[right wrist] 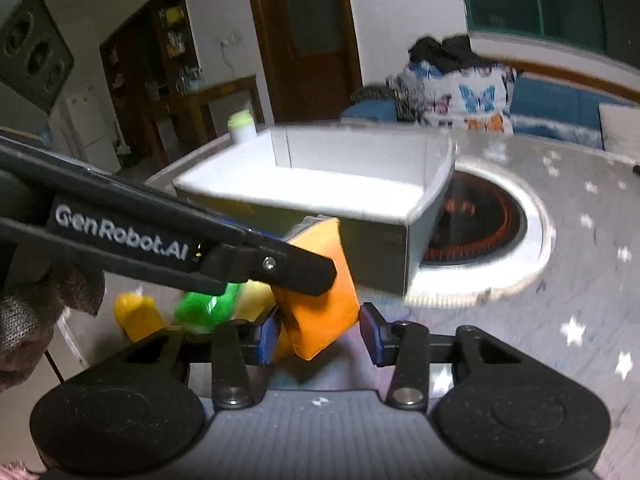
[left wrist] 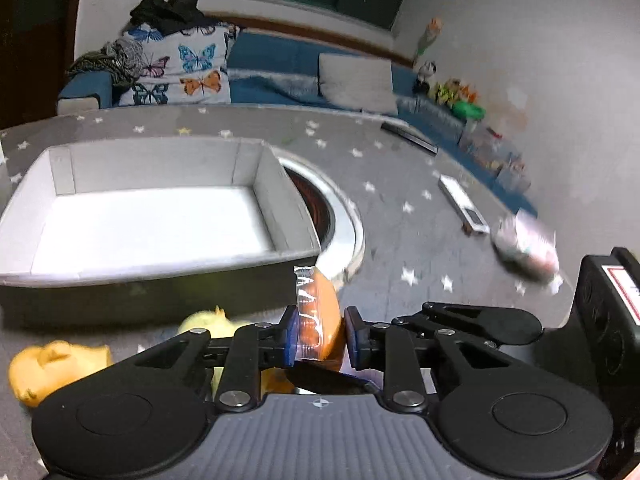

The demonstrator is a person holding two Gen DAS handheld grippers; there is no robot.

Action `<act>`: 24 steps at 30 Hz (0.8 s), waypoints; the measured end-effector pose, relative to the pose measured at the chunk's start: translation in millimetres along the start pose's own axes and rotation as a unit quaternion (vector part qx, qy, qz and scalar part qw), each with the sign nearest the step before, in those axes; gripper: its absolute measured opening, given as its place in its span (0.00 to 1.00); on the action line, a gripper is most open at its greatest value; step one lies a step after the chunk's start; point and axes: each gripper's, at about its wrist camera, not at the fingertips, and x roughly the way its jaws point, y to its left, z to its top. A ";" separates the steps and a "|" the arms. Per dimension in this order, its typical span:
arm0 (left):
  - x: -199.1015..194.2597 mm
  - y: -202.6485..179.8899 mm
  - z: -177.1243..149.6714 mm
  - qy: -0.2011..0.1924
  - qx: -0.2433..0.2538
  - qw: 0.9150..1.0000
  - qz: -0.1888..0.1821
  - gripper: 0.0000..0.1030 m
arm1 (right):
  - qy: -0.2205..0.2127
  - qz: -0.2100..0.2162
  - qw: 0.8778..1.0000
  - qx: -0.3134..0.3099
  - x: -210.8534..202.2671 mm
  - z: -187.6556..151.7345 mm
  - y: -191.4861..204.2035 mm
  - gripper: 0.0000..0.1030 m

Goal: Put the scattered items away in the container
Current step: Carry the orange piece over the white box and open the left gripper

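My left gripper (left wrist: pixel 319 334) is shut on an orange snack packet (left wrist: pixel 318 318) and holds it off the table, just in front of the near right corner of the empty white box (left wrist: pixel 160 256). In the right wrist view the same orange packet (right wrist: pixel 320 300) hangs from the left gripper's fingers (right wrist: pixel 296 266), in front of the box (right wrist: pixel 360 200). My right gripper (right wrist: pixel 320 338) is open and empty, its pads to either side of the packet's lower end. Yellow packets (left wrist: pixel 60 364) lie on the table below the box; a green packet (right wrist: pixel 204 308) lies among them.
The table has a grey star-patterned cloth (left wrist: pixel 400 168) and a round inset burner (left wrist: pixel 340 220) to the right of the box. A white remote (left wrist: pixel 462 204), a blurred pink-white packet (left wrist: pixel 528 248) and a dark remote (left wrist: pixel 408 136) lie to the right. A blue sofa stands behind.
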 end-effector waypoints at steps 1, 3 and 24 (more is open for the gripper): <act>-0.3 1.5 1.3 -0.001 -0.003 1.000 -0.002 0.25 | -0.002 -0.001 1.000 -0.001 0.4 2.2 0.3 0.41; 0.0 4.5 3.1 -0.001 -0.008 1.000 -0.003 0.25 | -0.005 -0.002 1.000 -0.003 1.9 6.2 1.0 0.41; 56.7 77.9 91.6 -0.008 -0.082 0.997 -0.005 0.25 | -0.004 -0.020 1.000 -0.024 75.6 88.7 -22.7 0.39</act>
